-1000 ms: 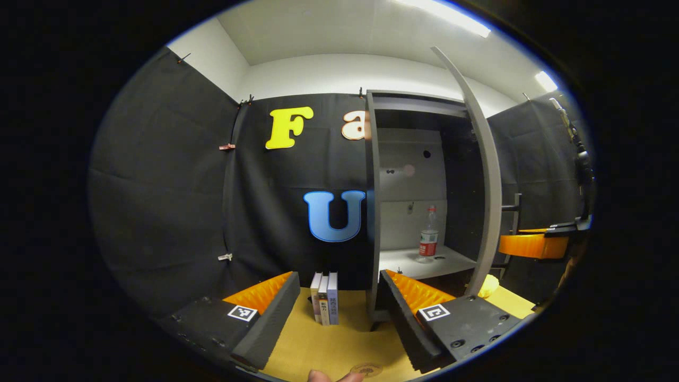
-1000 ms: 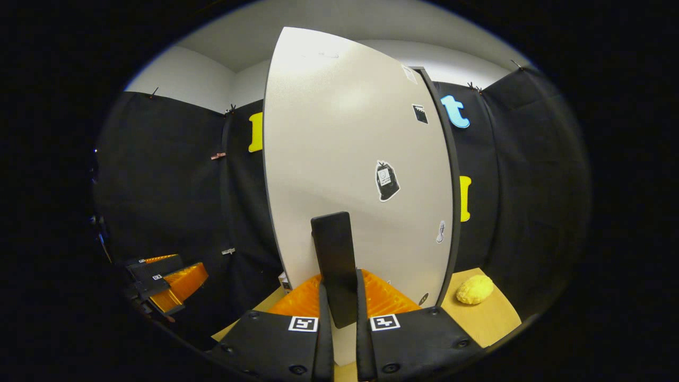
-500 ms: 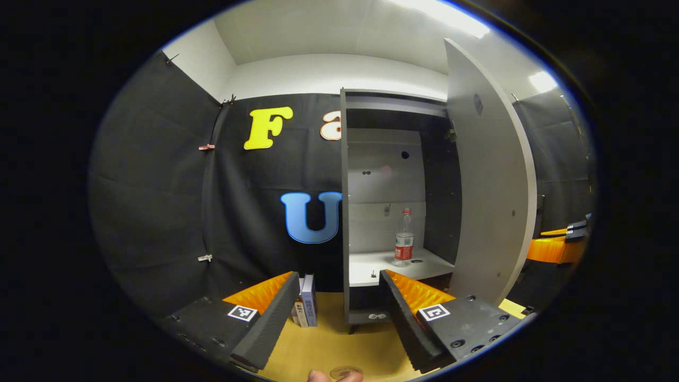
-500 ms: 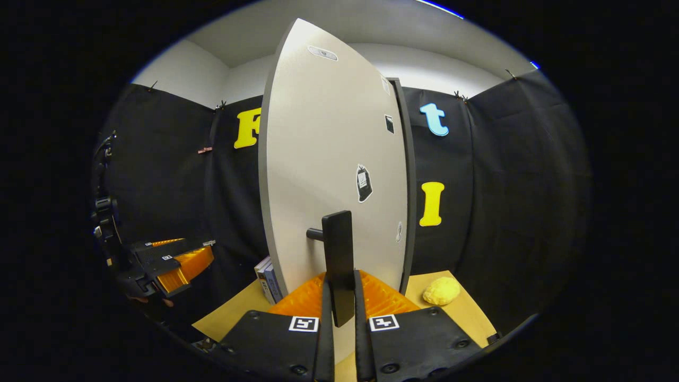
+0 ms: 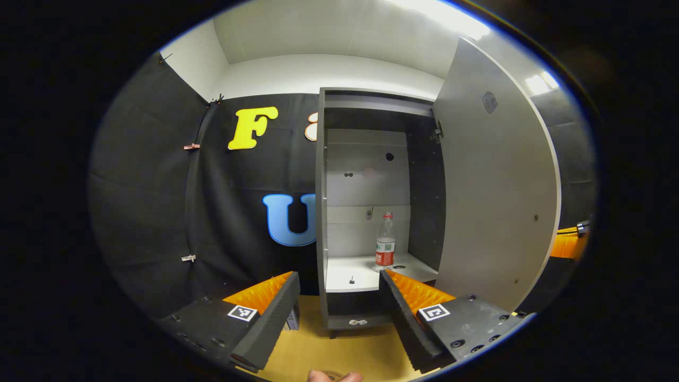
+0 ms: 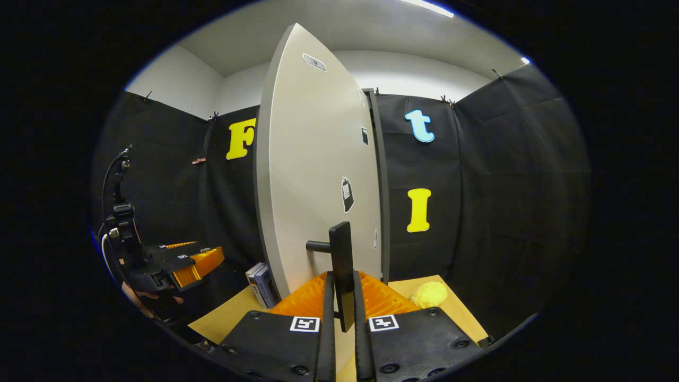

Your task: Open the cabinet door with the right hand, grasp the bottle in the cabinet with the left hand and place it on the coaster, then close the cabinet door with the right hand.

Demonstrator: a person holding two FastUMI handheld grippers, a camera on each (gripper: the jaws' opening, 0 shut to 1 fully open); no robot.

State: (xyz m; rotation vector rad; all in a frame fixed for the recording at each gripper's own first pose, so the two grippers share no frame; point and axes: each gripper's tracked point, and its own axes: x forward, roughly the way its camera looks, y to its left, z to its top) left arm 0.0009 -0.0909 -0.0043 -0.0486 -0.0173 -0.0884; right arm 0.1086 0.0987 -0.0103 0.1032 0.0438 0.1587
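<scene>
Your right gripper (image 6: 344, 313) is clamped on the door handle (image 6: 341, 268); let go carelessly and the door (image 5: 496, 185) may swing. Your left gripper (image 5: 339, 302) is spread wide; the bottle (image 5: 385, 247) stands by the shelf's (image 5: 345, 273) right edge, easily tipped.

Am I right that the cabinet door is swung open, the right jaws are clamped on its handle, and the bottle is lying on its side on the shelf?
Not quite: the bottle stands upright on the shelf, as the left gripper view shows. The rest holds: the cabinet door is swung open, and the right gripper has its jaws clamped on the handle.
</scene>
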